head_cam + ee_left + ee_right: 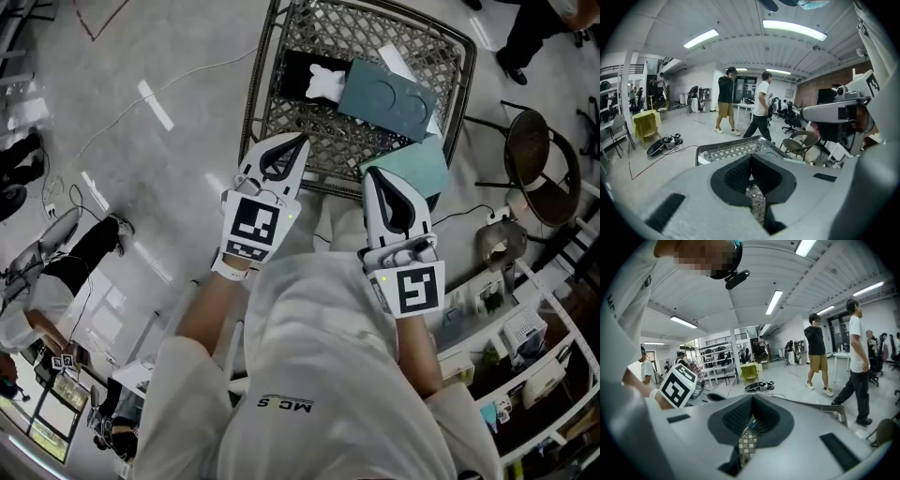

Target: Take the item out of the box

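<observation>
A teal box point(386, 98) lies on the metal mesh table point(281, 37), and a second teal piece point(412, 169) rests at the table's near right edge. Left of the box, a white item point(325, 82) sits on a black tray point(295, 70). I hold both grippers close to my chest, short of the table's near edge. The left gripper point(302, 141) points at the near left of the table, jaw tips together and empty. The right gripper point(368, 173) is beside the near teal piece, also shut on nothing. The left gripper view shows the mesh top point(731, 151) beyond the jaws.
A round dark chair point(534, 164) stands right of the table, with shelving point(525, 337) at the lower right. Cables point(66, 197) trail over the floor at left. Two people point(740, 105) walk in the background, and yellow furniture point(751, 371) stands far off.
</observation>
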{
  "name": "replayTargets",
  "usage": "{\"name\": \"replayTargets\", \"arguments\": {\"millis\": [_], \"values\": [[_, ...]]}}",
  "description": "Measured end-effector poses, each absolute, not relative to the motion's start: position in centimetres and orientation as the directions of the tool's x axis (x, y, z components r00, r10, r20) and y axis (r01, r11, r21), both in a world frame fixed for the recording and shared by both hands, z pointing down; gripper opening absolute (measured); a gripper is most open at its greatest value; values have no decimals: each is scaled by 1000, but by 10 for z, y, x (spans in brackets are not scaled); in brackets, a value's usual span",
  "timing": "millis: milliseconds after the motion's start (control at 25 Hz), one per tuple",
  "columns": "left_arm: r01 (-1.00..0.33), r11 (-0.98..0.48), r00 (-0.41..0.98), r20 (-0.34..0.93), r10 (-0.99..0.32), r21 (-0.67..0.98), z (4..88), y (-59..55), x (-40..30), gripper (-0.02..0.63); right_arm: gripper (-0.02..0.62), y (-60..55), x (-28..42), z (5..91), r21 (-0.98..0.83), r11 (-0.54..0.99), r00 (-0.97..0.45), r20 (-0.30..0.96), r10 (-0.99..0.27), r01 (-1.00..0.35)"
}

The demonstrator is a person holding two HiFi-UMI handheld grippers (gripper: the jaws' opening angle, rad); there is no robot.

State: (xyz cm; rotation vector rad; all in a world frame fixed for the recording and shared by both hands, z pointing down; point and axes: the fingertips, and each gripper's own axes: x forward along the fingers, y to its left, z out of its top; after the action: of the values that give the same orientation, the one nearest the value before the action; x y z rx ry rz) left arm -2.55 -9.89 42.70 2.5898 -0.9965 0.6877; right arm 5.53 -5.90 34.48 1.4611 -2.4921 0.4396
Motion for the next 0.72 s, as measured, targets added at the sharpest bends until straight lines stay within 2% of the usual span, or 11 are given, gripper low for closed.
{"name": "replayTargets", "arguments": {"millis": [360,720], "values": [[-657,-753,606,624,-493,43,512,-135,-11,25,15,-76,80,394,-174,434,-466,394,-792,-884],[-754,-652,522,680,-515,86,566,-175,-16,26,15,-90,93,422,-201,425,-470,424,-774,-882]]}}
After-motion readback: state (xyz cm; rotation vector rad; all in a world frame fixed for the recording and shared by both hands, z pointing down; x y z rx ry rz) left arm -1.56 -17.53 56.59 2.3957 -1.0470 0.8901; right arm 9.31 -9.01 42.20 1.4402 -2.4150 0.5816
